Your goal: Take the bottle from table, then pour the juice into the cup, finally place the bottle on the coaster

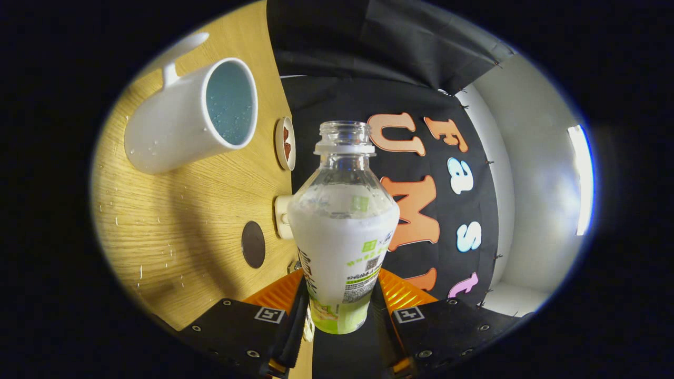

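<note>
Pale oak-grained wood makes up the tabletop, which appears rotated sideways because the gripper is rolled over. I count one bottle, one mug, one round coaster with a pale rim, one dark disc, and one small cream-coloured object. One plastic bottle sits clamped between the two fingers of the gripper, both pressing on its lower body just above the green base; its mouth is open with no cap on, pointing away from the fingers, and white liquid fills it to about the shoulder. One white mug stands on the wood well beyond the fingers and off to the side of the bottle's neck, handle on its far side, its inside bluish and speckled with droplets. One coaster lies between the mug and the bottle's neck, close to the table's edge. One dark disc lies nearer the fingers, and the cream object sits right at the table edge, partly hidden behind the bottle. Small droplets dot the wood around the mug. Past the table edge hangs the booth's black cloth wall, with open space around the bottle's neck on that side.
</note>
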Demonstrator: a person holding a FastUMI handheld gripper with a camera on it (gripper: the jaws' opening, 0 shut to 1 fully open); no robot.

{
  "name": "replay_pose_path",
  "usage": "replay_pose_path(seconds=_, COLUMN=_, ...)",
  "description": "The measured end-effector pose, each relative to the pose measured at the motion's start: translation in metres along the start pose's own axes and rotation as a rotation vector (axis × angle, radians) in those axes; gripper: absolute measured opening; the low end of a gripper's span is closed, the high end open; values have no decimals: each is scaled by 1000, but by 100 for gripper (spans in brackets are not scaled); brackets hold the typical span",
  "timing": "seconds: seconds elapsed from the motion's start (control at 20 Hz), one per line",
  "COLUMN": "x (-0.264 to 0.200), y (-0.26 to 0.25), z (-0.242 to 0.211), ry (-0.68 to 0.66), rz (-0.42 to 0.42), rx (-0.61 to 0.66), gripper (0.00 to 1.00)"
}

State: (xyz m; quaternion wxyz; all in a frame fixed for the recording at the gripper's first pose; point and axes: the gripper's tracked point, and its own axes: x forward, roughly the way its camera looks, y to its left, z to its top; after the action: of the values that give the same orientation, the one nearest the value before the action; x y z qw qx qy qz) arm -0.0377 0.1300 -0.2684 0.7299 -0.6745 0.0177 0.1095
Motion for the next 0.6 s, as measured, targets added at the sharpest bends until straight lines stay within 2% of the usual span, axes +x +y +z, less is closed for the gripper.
replay_pose_path(seconds=0.6, x=5, y=5, z=12, ry=-72, rz=17, rx=-177, gripper=60)
